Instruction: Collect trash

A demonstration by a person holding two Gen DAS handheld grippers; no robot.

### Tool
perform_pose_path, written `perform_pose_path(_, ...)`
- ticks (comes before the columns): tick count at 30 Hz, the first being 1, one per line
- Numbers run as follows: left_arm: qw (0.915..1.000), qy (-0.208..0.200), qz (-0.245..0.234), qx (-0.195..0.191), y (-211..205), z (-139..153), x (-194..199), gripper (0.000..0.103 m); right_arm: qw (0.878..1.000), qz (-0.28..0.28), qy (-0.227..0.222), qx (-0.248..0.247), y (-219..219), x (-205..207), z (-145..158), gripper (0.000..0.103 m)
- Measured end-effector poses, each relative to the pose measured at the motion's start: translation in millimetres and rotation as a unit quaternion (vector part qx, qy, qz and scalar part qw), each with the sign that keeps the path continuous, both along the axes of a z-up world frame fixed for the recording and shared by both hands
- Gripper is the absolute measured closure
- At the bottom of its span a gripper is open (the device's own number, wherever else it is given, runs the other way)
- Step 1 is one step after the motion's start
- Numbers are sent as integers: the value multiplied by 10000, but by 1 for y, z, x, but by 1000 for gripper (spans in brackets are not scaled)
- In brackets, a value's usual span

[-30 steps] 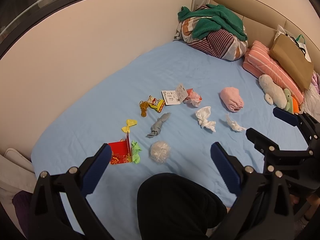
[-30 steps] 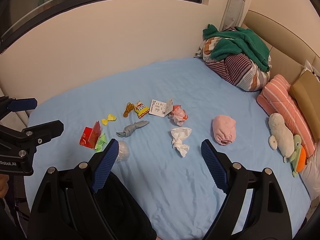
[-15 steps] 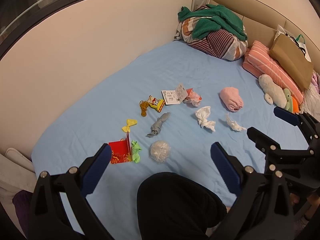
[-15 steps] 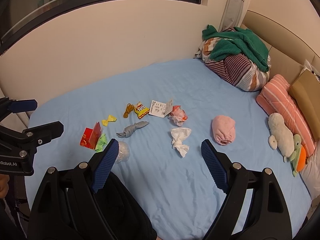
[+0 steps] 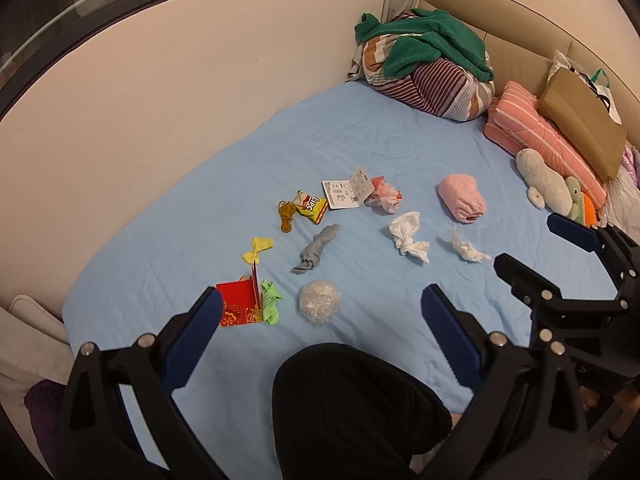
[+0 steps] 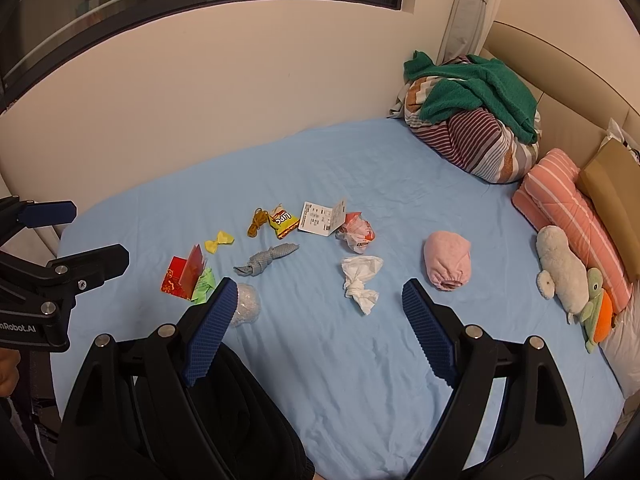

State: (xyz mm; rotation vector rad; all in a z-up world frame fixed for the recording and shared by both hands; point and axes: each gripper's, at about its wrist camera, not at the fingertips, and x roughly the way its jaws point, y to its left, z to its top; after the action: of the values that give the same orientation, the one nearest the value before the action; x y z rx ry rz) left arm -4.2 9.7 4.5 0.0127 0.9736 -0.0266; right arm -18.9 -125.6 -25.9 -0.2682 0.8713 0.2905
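— White tissue, that's what I'd start with: the crumpled tissue [image 6: 360, 280] lies on the blue sheet [image 6: 400, 184] just ahead of my right gripper [image 6: 316, 312], with a smaller tissue scrap [image 5: 466, 246] beside it toward the pillows.

— How will it handle?

— Almost weightless and soft, I'd judge. It will squash flat, so I'd pinch its knotted waist, where the paper is thickest. Both of my grippers hang above the near edge of the bed with jaws spread wide and nothing between them; the left gripper [image 5: 318, 328] sits over the plastic-wrap ball [image 5: 320, 301].

— And the rest of the litter?

— All left of the tissue: that plastic ball, springy and slippery I'd guess, a red envelope [image 5: 238, 306] lying flat and hard to get under, a chip packet [image 5: 310, 206], and a paper label [image 5: 346, 192].

— Anything in the way?

— The dark bag [image 5: 352, 408] bulges under both grippers near the bed's edge. The pink rolled cloth [image 6: 446, 264] sits just right of the tissue, and I doubt it's trash; the plush toys [image 6: 560, 268] lie well apart.
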Motion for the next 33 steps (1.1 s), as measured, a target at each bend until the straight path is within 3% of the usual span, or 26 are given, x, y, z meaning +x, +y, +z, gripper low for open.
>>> perform_pose_path(33, 10000, 1, 32, 17, 0, 0, -2, 4, 10000, 9, -8, 6, 0, -1, 4, 22)
